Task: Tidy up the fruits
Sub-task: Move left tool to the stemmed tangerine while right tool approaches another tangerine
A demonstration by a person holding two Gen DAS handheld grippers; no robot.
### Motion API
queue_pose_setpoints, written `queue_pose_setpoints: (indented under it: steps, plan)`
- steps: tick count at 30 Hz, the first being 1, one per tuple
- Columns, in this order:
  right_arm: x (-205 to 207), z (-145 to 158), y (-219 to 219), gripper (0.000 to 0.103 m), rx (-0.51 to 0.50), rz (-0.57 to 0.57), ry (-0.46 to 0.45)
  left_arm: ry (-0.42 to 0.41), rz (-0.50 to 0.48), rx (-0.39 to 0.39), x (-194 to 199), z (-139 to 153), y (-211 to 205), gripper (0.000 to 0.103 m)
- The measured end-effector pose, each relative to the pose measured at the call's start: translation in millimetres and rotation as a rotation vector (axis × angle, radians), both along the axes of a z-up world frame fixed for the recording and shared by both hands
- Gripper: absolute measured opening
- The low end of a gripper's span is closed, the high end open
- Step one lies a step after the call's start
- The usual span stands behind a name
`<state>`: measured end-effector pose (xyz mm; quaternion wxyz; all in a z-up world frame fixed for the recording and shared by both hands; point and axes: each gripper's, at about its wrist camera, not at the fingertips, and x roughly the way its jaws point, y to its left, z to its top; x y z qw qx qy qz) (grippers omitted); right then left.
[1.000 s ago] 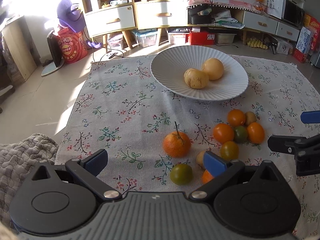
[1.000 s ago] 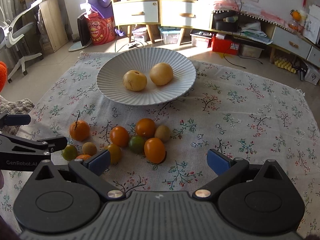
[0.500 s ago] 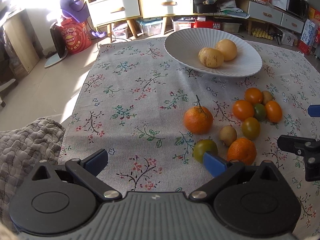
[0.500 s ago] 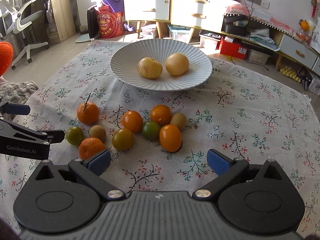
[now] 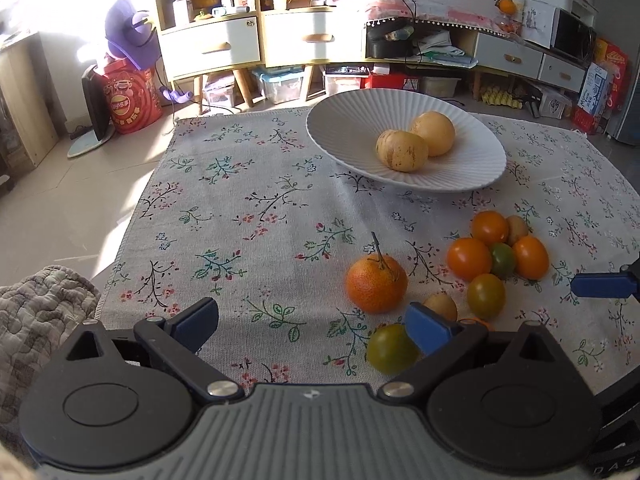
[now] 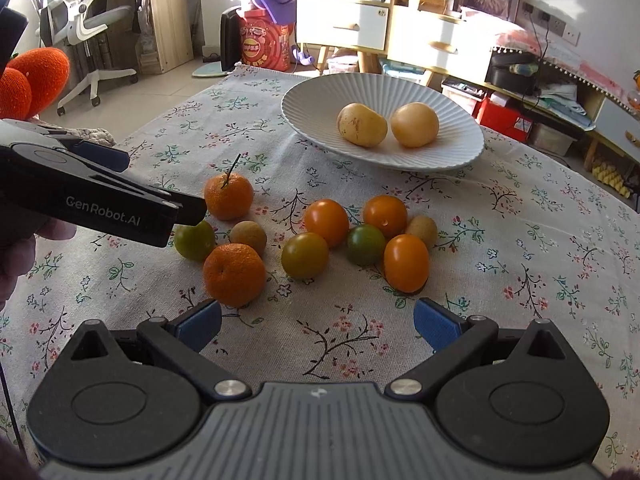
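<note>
Loose fruit scattered on a floral cloth [image 6: 520, 240], just short of a ribbed white plate [image 6: 320, 92] already holding two pale yellow fruits [image 6: 362, 125].

Both tools low over the pile, each spread wide and empty. Left gripper [image 5: 310, 326] nearest a green tomato [image 5: 390, 348], right pad almost touching it. Right gripper [image 6: 318, 326] facing a mandarin [image 6: 234, 274], close by its left pad.

Best handled one piece at a time: straddle the round body squarely, close gently so soft skins do not split, lift clear of neighbours before crossing to the plate. Stemmed mandarin [image 6: 229, 195] better taken around the middle, away from the twig. Risk of nudged fruit rolling.
</note>
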<state>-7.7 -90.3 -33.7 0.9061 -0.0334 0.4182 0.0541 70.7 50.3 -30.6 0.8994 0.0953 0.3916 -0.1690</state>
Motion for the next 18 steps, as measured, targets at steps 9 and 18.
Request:
queue_pose_setpoints:
  steps: [9,18]
  plan:
    - [1,0,11,0.096,0.038,0.082,-0.020,0.007,-0.058,-0.026,6,-8,-8,0.084]
    - [2,-3,18,0.082,0.031,0.094,-0.015,0.029,-0.066,-0.046,9,-11,-11,0.073]
